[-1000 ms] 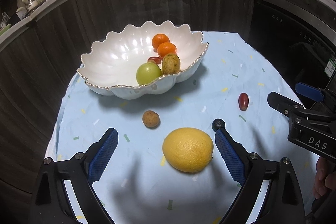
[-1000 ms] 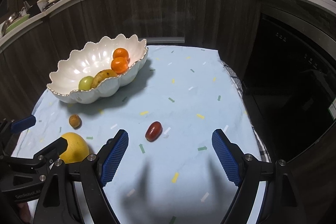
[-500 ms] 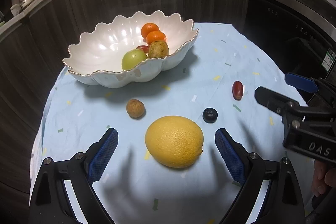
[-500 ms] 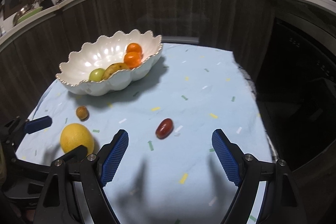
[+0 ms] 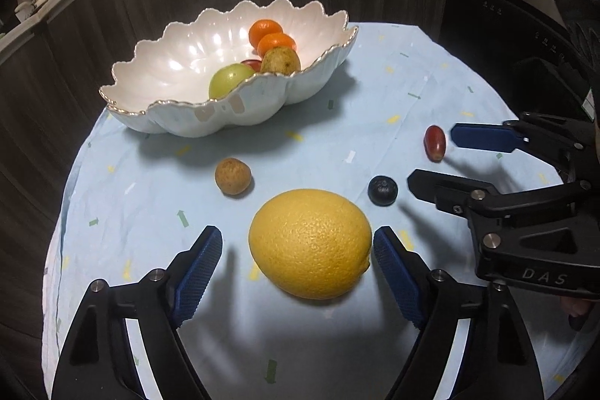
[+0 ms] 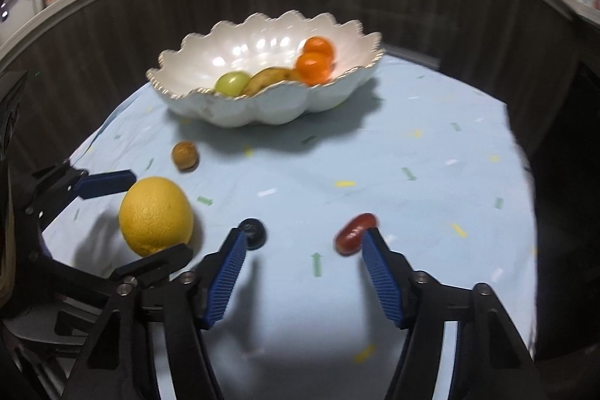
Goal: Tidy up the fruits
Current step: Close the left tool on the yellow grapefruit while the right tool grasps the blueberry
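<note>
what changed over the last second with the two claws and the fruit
Both claws came down closer and are closing: the left claw around the lemon, the right claw beside the red grape. Neither grips yet. The bowl and loose fruit stayed put.

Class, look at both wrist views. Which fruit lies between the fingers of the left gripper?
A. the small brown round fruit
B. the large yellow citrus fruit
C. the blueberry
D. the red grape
B. The large yellow citrus fruit lies on the cloth between the blue fingers of the left gripper, whose jaws are closing and do not yet press it.
</note>
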